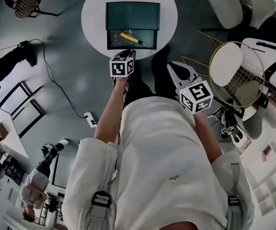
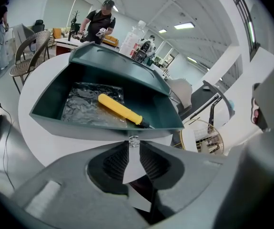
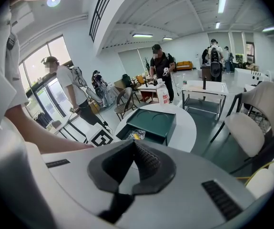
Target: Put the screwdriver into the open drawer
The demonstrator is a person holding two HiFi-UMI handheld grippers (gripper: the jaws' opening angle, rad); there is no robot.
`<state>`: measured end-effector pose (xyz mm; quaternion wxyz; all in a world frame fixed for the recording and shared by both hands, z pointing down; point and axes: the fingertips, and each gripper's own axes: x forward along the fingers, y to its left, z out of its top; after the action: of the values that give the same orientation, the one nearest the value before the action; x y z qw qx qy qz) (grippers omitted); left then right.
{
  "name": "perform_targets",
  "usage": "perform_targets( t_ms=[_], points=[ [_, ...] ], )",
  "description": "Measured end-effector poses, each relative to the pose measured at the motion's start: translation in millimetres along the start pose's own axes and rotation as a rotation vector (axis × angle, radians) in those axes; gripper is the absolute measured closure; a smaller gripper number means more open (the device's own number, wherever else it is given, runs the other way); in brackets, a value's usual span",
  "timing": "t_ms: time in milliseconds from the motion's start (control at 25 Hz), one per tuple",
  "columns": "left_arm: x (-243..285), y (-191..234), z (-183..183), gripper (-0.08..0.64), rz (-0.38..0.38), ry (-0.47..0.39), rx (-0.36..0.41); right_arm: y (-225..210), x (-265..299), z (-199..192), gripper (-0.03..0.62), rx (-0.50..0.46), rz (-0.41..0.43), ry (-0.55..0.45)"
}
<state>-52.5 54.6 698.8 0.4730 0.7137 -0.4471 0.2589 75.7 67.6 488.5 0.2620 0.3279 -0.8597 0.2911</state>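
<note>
A: R gripper (image 3: 134, 144)?
B: Held back on the near side, right of the table (image 1: 92, 18), well clear of it. Jaws are seen clenched together, nothing btw. them.
A: L gripper (image 2: 133, 144)?
B: Pointed down at the drawer (image 2: 79, 125) front. A small clear knob (image 2: 133, 140) is pinched btw. the jaw tips.
A: The drawer itself?
B: Pulled open toward the near side, out of a dark green box (image 2: 113, 61) set on the round white table.
A: And the screwdriver (image 2: 122, 111)?
B: Laid inside the drawer on crinkled clear plastic (image 2: 86, 104). Yellow handle toward far left, shaft toward near right. Touched by neither gripper.
A: Farther off?
B: A water bottle (image 2: 132, 37) is seen behind the box, and a person (image 2: 101, 20) is seen standing beyond.
</note>
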Motion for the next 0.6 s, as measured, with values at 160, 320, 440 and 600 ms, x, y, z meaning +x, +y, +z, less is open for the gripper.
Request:
perform_targets(
  t_ms=[160,320,440,600],
  points=[
    [-1.4,-0.4,2.2,0.483,-0.004,-0.001,-0.009,-1.2,-0.3,1.2,0.583,0.003,0.003,-0.001],
    [-5.3,1.9,5.5,0.483,-0.004,-0.005,-0.010,0.2,0.7,2.1,0.583,0.005,0.002,-0.004],
    [-4.9,1.1,8.9,0.483,-0.002,-0.001,-0.014,-2.4,-2.1,1.2,0.583,0.008,-0.002,-0.005],
    [-0.1,2.2,16.6,0.483,0.003,-0.001,-0.013,-7.7,-3.6,1.4,0.583,0.013,-0.008,-0.006]
  ],
)
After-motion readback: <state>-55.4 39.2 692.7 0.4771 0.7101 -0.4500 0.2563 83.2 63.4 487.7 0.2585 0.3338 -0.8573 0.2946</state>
